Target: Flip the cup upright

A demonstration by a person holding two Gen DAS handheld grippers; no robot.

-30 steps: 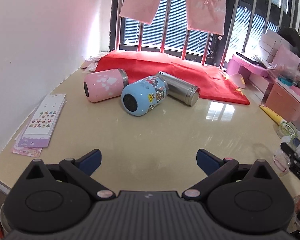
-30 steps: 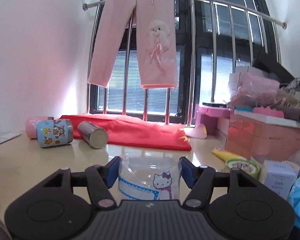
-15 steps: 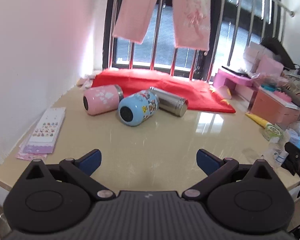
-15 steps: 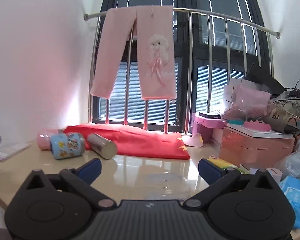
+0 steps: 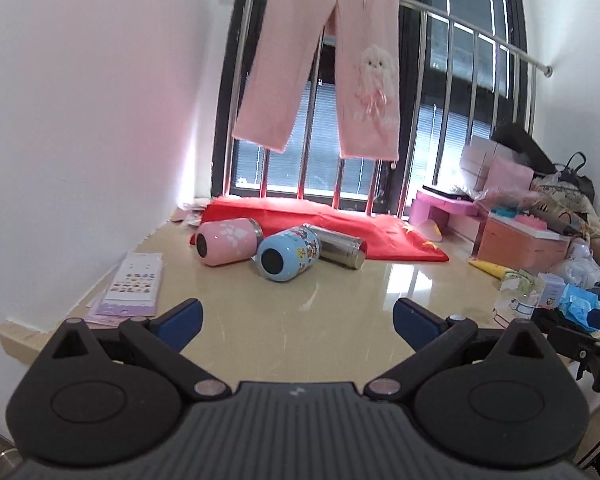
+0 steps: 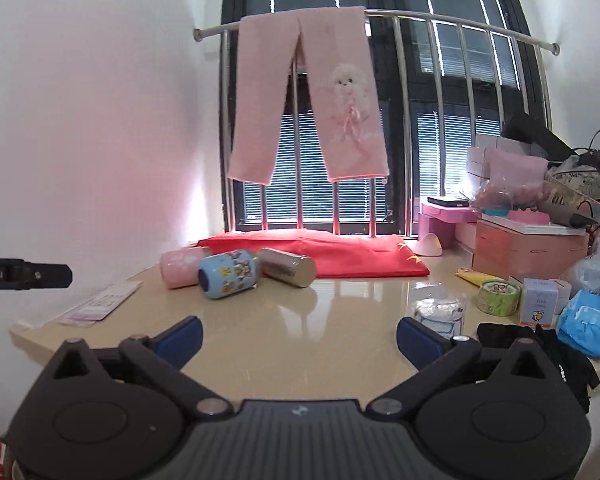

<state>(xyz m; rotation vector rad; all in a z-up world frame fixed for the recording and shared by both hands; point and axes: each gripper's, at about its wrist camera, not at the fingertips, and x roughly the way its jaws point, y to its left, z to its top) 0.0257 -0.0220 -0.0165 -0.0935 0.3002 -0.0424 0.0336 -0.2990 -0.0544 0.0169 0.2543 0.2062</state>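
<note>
Backed off now, your right tool point(image 6: 299, 334) has let go of the clear cup point(image 6: 440, 314), which sits upright on the bench point(image 6: 300, 320) just beyond its right finger. Both tools are spread wide and empty, left tool point(image 5: 298, 316) included. Pink, blue and steel bottles lie far left.

The clear cup point(image 6: 440, 312) stands partly behind the right gripper's finger point(image 6: 420, 342), so its base is hidden (its printed picture is too blurred to read in the left view point(image 5: 514, 306)). The steel flask point(image 5: 336, 246) is half covered by the blue cup point(image 5: 288, 254)
</note>
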